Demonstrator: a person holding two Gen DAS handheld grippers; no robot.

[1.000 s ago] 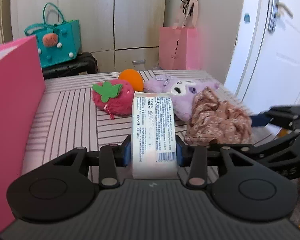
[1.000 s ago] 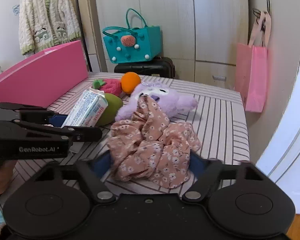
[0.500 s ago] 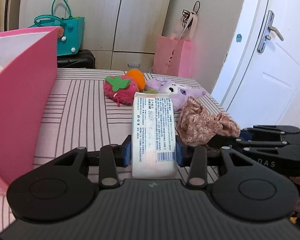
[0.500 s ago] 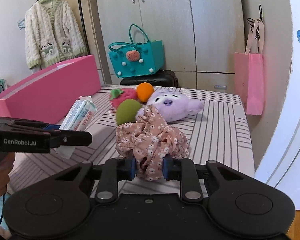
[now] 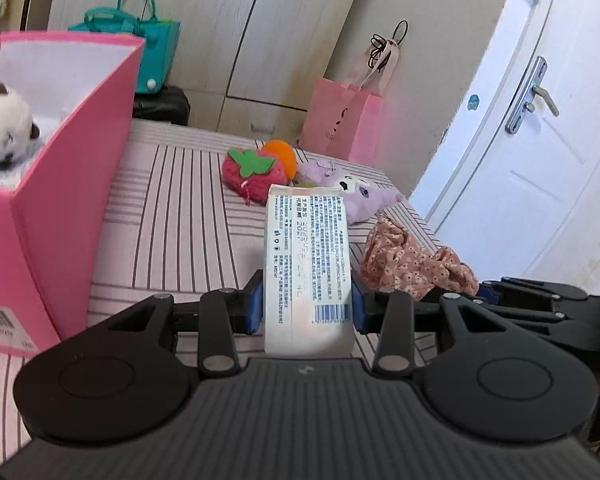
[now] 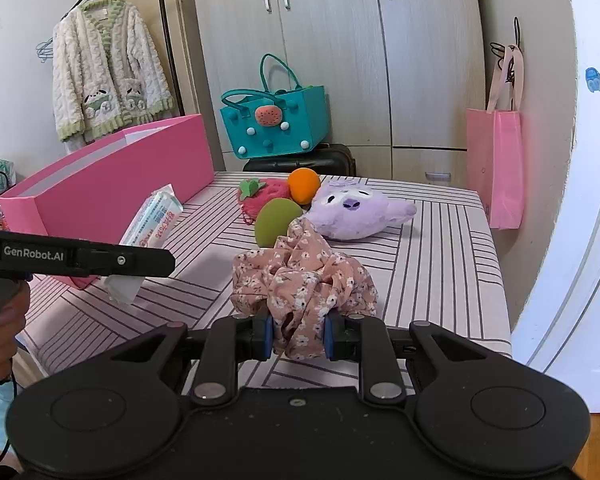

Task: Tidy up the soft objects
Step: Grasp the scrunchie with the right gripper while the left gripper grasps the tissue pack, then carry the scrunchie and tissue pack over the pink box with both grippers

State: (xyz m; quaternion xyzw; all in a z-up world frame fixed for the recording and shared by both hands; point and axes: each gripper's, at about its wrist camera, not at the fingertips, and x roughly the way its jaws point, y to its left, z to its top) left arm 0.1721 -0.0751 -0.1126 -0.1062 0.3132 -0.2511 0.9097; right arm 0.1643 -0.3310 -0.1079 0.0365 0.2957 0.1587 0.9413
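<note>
White tissue pack [image 5: 306, 264] clamped in left hand-held gripper [image 5: 306, 304], frame centre; floral cloth [image 6: 304, 284] pinched in right hand-held gripper [image 6: 298, 336]. Pink box [image 5: 60, 184] upper left: clear near wall, lower, release beside panda plush [image 5: 4, 132].

A white tissue pack [image 5: 307, 268] with printed text and barcode is raised beside the pink box [image 5: 60, 184]. Right of it, a bunched pink floral cloth [image 6: 304, 280] is lifted, farther from the box.

Pink floral cloth [image 6: 306, 276], pink box [image 6: 112, 188]
</note>
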